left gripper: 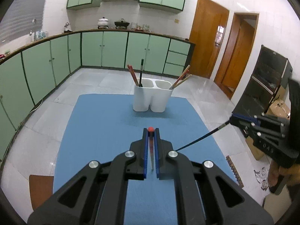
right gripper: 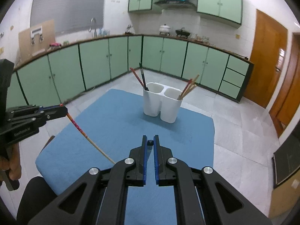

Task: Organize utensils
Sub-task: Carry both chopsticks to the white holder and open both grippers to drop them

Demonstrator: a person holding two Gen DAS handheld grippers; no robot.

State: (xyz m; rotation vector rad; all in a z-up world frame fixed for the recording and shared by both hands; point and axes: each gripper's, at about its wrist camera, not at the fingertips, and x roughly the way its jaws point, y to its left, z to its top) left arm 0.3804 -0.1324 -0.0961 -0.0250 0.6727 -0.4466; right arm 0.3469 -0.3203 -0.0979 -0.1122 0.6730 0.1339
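A white two-cup utensil holder (left gripper: 152,97) (right gripper: 162,102) stands at the far side of the blue mat (left gripper: 105,123) (right gripper: 116,123). Its left cup holds red and black chopsticks (left gripper: 133,75) (right gripper: 137,77), its right cup red and tan ones (left gripper: 181,78) (right gripper: 189,88). My left gripper (left gripper: 151,131) (right gripper: 64,110) is shut on a red patterned chopstick (left gripper: 151,150) (right gripper: 82,132), held above the mat. My right gripper (right gripper: 150,142) (left gripper: 232,117) is shut on a black chopstick (left gripper: 203,137) (right gripper: 149,142), also lifted clear of the mat.
Green cabinets (left gripper: 112,50) (right gripper: 120,58) line the far wall under a counter with pots. Wooden doors (left gripper: 208,43) (right gripper: 268,60) stand at right. A black shelf (left gripper: 266,82) and cardboard boxes sit right of the table. A person's hand (right gripper: 13,166) grips the left tool's handle.
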